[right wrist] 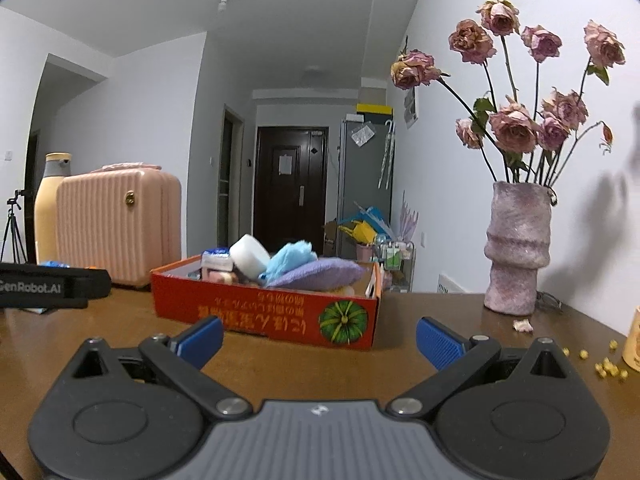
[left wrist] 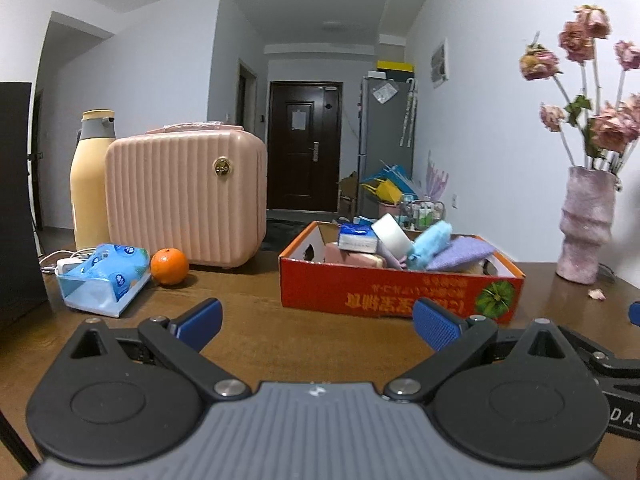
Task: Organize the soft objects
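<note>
Left gripper, right gripper spread wide, empty; bare table before red box.

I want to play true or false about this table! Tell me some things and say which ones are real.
1. The round orange fruit sits inside the red cardboard box. False: it lies on the brown wooden table, beside the ribbed pink case.
2. Both claws are open and empty, the left claw and the right claw. True.
3. The fuzzy pink vase holds dried pink roses. True.
4. The red box is empty. False: soft things fill it, like a fluffy blue cloth.
</note>
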`<action>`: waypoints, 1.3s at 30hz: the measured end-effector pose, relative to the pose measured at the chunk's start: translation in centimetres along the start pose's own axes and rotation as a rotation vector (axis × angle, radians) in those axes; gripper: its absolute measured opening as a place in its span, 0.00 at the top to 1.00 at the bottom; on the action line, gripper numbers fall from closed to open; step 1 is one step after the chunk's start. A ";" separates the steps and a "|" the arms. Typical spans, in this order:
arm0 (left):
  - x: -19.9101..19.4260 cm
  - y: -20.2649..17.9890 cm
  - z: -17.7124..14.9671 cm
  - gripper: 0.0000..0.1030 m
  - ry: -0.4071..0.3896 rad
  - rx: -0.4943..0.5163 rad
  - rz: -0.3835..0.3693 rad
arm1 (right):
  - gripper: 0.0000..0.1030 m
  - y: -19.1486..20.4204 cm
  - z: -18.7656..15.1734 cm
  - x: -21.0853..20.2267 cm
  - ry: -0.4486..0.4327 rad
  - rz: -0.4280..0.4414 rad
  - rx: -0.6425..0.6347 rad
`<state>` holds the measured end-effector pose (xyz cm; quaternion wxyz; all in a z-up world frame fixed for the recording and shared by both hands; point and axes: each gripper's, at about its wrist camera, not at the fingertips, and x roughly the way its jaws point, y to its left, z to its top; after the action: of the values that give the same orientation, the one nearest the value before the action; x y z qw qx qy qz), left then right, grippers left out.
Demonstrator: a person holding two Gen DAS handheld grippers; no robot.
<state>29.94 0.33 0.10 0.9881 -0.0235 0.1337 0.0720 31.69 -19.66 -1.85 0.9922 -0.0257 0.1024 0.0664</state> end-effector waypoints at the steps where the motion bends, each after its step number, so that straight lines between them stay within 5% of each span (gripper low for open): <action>1: -0.7 0.0 -0.2 0.00 0.000 0.006 -0.003 | 0.00 0.0 -0.2 -0.7 0.008 0.001 0.001; 27: -14.3 2.6 -5.3 0.00 0.072 0.032 -0.028 | 0.00 -0.2 -2.9 -15.7 0.050 -0.008 0.019; 39: -23.1 2.8 -3.9 0.00 -0.056 0.081 -0.045 | 0.00 0.4 -0.9 -23.3 0.006 -0.003 0.012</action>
<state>6.47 -0.26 2.41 0.9930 0.0155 0.1080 0.0448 8.89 -22.30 2.10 0.9921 -0.0203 0.1057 0.0643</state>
